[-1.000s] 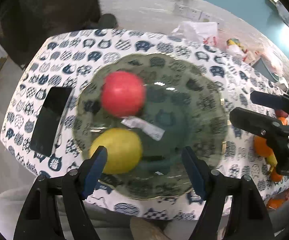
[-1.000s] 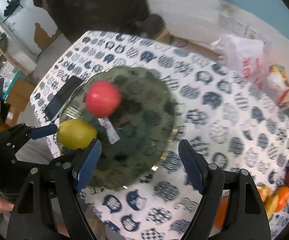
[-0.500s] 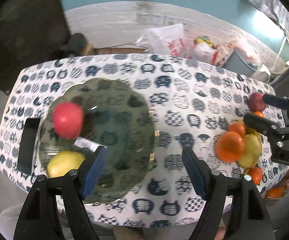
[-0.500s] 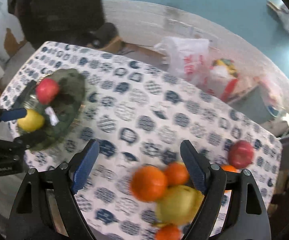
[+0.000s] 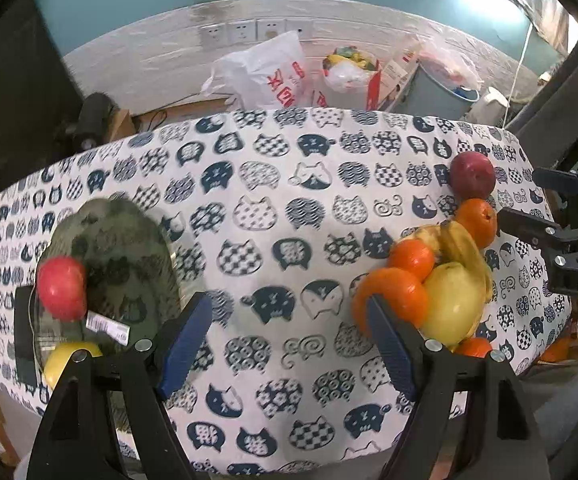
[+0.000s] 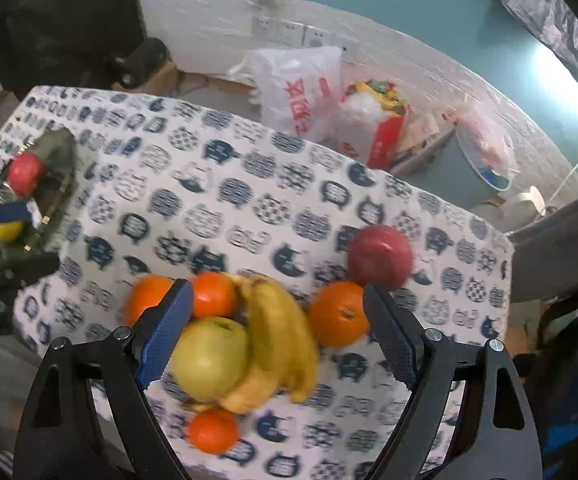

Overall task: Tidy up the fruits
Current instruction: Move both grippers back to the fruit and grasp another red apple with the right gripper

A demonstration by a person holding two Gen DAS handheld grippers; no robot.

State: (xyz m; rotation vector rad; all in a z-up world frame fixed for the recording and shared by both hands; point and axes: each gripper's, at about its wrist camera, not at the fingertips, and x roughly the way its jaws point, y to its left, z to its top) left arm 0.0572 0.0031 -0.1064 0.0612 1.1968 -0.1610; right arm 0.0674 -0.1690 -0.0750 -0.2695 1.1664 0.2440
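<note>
left claw (image 5: 289,344): spread, nothing gripped | right claw (image 6: 277,328): spread over blurred fruit pile (image 6: 249,340), jaws lately widened | yellow fruit (image 5: 69,360): partly hidden by claw arm | plate (image 5: 129,248): blurred on table (image 5: 289,208)

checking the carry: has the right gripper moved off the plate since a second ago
Yes. The right gripper has swung from over the green plate to over the fruit pile.

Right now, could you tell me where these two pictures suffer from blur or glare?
Right wrist view: motion blur smears the bananas and the tablecloth print; window glare burns out the upper right. Left wrist view: sharper centre, blur at the glass plate, and fisheye bending at the edges.
</note>
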